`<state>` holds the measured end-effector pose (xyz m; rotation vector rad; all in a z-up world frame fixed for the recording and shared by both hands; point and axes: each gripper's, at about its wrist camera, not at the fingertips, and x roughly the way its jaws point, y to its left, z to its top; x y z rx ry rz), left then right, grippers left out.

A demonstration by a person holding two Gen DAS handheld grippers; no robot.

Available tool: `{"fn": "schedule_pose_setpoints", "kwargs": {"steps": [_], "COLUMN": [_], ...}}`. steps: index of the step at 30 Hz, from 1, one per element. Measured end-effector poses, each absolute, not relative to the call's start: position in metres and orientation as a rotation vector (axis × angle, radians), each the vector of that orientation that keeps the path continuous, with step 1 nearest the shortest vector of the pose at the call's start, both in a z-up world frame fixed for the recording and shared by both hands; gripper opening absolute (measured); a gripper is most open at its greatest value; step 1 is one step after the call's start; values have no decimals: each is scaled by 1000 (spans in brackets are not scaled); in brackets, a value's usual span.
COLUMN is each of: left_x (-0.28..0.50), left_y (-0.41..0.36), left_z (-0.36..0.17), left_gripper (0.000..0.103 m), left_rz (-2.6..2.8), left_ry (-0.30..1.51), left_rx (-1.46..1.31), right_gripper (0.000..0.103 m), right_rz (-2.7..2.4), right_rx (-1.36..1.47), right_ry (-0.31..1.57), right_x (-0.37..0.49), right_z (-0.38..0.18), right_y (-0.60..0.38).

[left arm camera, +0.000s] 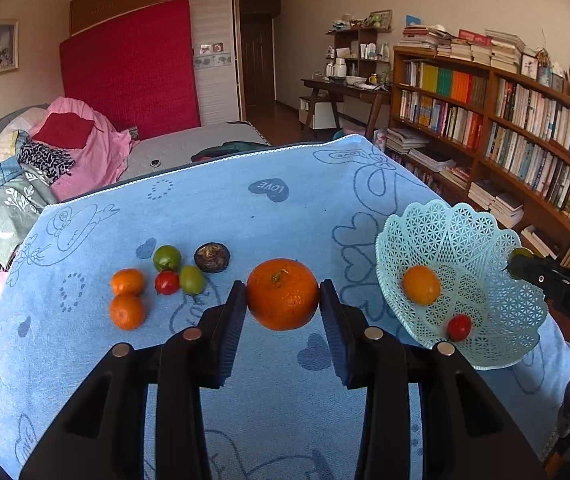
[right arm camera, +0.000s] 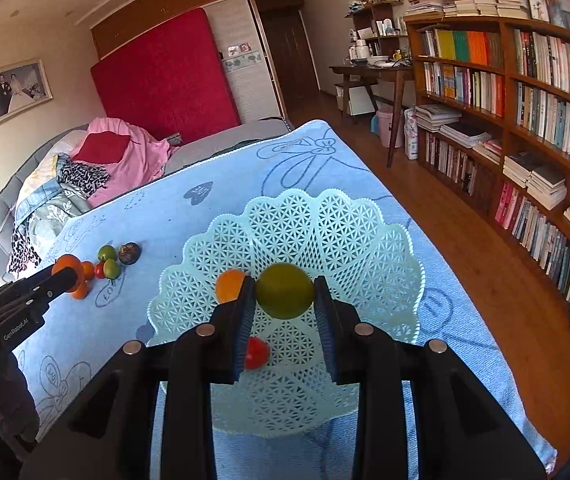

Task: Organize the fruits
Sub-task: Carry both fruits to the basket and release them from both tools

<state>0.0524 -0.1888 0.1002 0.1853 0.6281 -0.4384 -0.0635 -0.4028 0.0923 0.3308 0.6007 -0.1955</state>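
Left gripper (left arm camera: 283, 294) clamps a large orange (left arm camera: 283, 294). Right gripper (right arm camera: 284, 296) pinches a green fruit (right arm camera: 284, 290) above the lattice basket (right arm camera: 365, 240), which holds 2 fruits.

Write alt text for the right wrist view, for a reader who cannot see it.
The right hand-held gripper clamps a green fruit above a pale lattice basket holding an orange fruit and a red one. At left, the left hand-held gripper holds an orange over the blue cloth.

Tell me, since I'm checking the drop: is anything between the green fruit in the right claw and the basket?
Nothing visible: the green fruit hangs over the basket, open space below.
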Motion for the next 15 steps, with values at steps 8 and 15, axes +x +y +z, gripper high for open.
{"fn": "schedule_pose_setpoints", "kwargs": {"steps": [8,15], "left_x": [46,39], "left_y": [-234,-265], "left_z": [99,96], "left_gripper": [39,39], "left_rz": [-506,-572], "left_ry": [633,650], "left_rx": [223,235], "right_gripper": [39,39], "right_rz": [-222,-209], "right_rx": [308,338], "right_ry": [563,552], "right_x": [-74,-77], "right_z": [94,92], "right_y": [-419,-425]}}
